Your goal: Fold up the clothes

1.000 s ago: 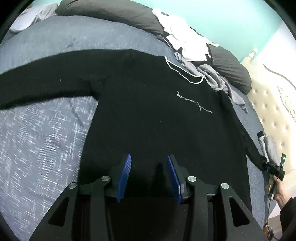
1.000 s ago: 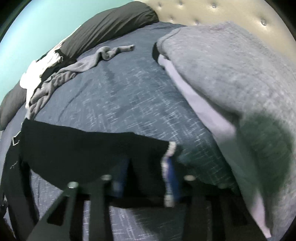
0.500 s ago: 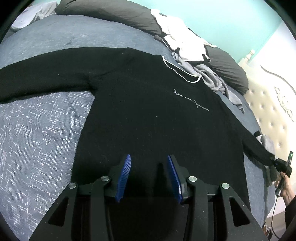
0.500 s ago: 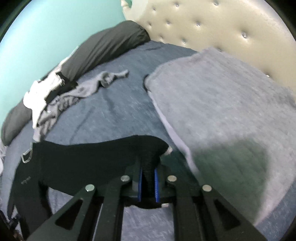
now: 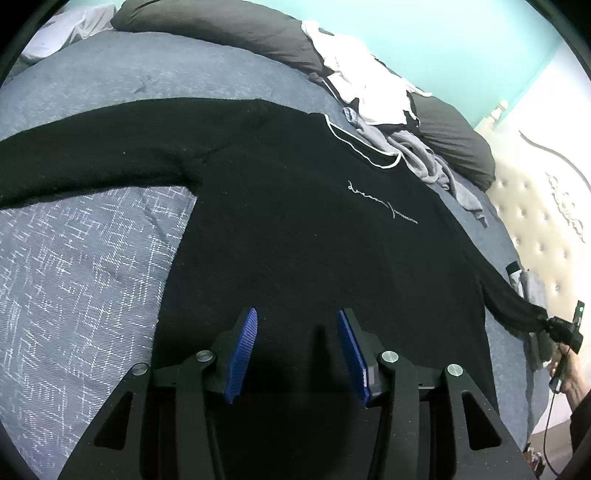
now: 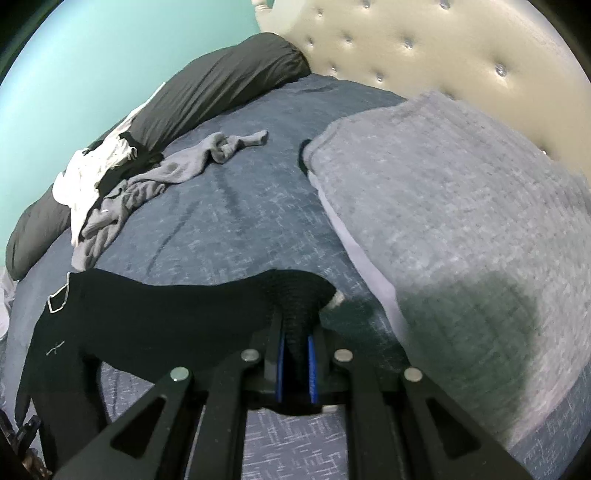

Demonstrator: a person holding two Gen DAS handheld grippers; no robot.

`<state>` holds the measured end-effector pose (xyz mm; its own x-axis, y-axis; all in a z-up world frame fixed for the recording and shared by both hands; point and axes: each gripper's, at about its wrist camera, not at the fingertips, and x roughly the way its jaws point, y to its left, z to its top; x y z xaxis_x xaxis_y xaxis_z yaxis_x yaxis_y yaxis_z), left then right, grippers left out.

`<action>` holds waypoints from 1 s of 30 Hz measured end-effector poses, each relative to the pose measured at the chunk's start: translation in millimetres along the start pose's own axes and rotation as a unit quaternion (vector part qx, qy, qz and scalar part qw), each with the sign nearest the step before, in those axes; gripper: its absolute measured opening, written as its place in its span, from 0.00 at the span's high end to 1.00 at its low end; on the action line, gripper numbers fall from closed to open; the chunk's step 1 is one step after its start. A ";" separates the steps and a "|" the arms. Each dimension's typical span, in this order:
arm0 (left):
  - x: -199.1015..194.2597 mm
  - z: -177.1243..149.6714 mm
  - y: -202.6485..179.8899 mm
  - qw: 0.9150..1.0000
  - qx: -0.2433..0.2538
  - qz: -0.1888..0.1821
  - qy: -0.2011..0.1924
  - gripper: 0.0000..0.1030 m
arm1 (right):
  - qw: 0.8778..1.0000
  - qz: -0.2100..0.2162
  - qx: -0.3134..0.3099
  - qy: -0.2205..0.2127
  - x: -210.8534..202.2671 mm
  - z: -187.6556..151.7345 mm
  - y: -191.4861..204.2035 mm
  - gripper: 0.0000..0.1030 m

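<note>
right gripper (image 6: 295, 365) jaws now clamped on lifted sleeve cuff (image 6: 299, 295), black sweater (image 5: 314, 229) spread flat, left gripper (image 5: 297, 350) jaws opening, empty

The sweater (image 5: 295, 229) lies spread flat on the bed (image 5: 81, 280), sleeves stretched to either side. Behind its collar sits a heap of clothes (image 5: 376, 99) against the pillows (image 5: 229, 29); the headboard (image 5: 535, 206) stands right.

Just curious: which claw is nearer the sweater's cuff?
Right. The right claw pinches the cuff; the left claw, jaws opening, hovers over the sweater's hem.
</note>
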<state>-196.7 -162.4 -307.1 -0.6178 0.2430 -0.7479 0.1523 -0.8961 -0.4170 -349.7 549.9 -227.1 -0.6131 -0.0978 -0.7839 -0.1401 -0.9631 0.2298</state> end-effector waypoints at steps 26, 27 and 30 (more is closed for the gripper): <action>-44.0 -3.5 -0.4 1.000 0.021 -0.002 -0.015 0.47 | 0.983 0.169 -0.065 -0.014 -55.8 31.6 171.0 0.91; -45.6 -4.5 -0.6 1.000 0.023 -0.001 -0.015 0.46 | 0.981 0.178 -0.072 -0.014 -58.8 30.5 183.3 0.91; -49.9 -8.0 -0.6 0.999 0.030 0.004 -0.013 0.43 | 0.975 0.203 -0.093 -0.010 -66.5 26.7 220.3 0.91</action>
<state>-159.8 -170.9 -273.7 -0.6374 0.2269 -0.7364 0.1103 -0.9190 -0.3786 -360.6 351.0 -109.0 -0.6044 -0.4770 -0.6381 0.2587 -0.8750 0.4092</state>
